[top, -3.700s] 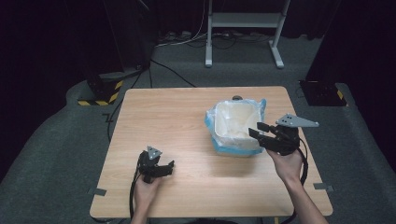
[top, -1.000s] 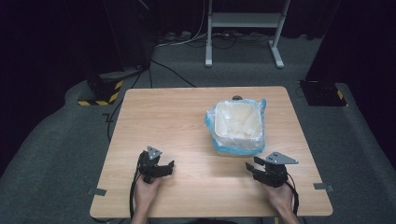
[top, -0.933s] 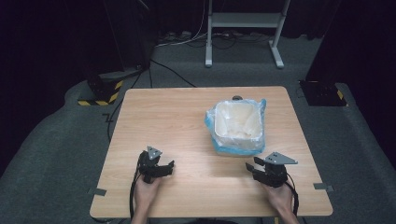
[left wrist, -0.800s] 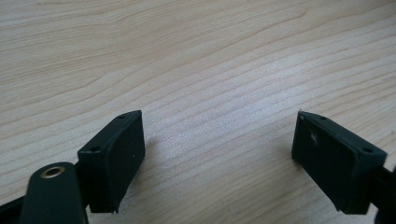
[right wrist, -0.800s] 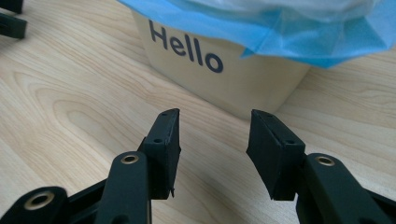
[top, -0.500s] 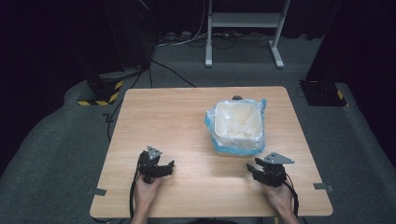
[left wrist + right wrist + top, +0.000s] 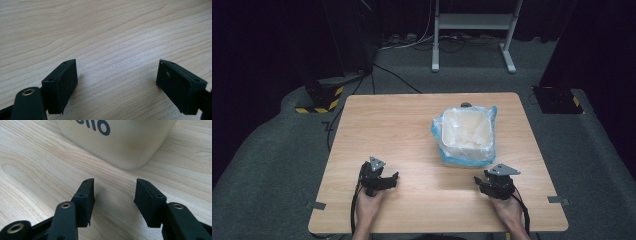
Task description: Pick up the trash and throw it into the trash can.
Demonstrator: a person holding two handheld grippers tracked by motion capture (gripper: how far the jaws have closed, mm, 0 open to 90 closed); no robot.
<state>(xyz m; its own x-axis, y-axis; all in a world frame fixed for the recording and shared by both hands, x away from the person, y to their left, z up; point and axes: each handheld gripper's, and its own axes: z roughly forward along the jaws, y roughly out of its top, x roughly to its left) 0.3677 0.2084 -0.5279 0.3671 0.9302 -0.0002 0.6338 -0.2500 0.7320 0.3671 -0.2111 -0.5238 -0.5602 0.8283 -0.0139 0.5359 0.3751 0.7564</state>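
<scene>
Right gripper (image 7: 492,183) rests on the table (image 7: 402,125) near its front right corner, jaws parted and empty. Just beyond it, toward the right edge, stands a cream tub (image 7: 466,135) lined with a blue-edged plastic bag (image 7: 437,131), apart from the jaws. Left gripper (image 7: 379,179) sits near the front left, jaws spread wide over bare wood.

I see my two matte black grippers, the left gripper (image 7: 379,179) and right gripper (image 7: 495,184), each with a grey three-cornered plate on top, flat rectangular pads (image 7: 61,83) fixed by small screws, brass rivets at the joints, and a trailing black cable.
</scene>
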